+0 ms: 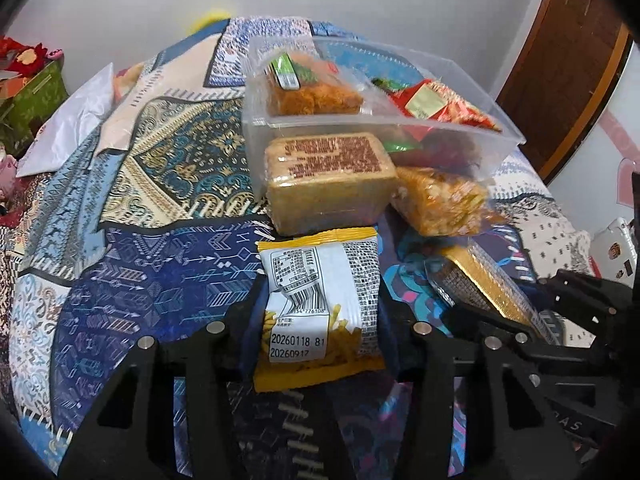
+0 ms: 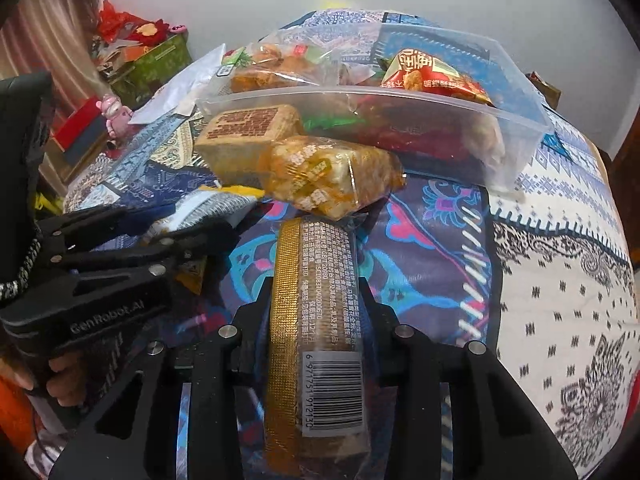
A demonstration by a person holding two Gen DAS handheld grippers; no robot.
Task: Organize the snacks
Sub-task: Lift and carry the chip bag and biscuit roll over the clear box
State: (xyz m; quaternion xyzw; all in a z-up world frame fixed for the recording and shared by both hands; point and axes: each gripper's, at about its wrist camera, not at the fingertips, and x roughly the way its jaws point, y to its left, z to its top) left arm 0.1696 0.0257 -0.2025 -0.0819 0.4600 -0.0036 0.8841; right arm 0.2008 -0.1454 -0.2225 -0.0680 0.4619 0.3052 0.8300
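My left gripper [image 1: 320, 300] is shut on a yellow-and-white snack packet [image 1: 320, 304], held above the patterned cloth. My right gripper [image 2: 316, 300] is shut on a long gold-edged biscuit pack [image 2: 316, 320]; that pack also shows in the left wrist view [image 1: 488, 292]. Ahead stands a clear plastic bin [image 1: 460, 128] holding several snacks, among them a red packet [image 1: 444, 104] and an orange crispy pack [image 1: 312, 92]. In front of the bin lie a tan cake block [image 1: 328, 176] and an orange rice-crisp pack [image 1: 440, 200]. The bin also shows in the right wrist view [image 2: 516, 140].
A patterned blue cloth [image 1: 160, 280] covers the surface. A white plastic bag [image 1: 72, 124] lies at the far left. Green and red gift boxes [image 2: 152, 64] stand beyond the left edge, with a pink toy [image 2: 114, 116]. A brown door [image 1: 568, 60] is at the right.
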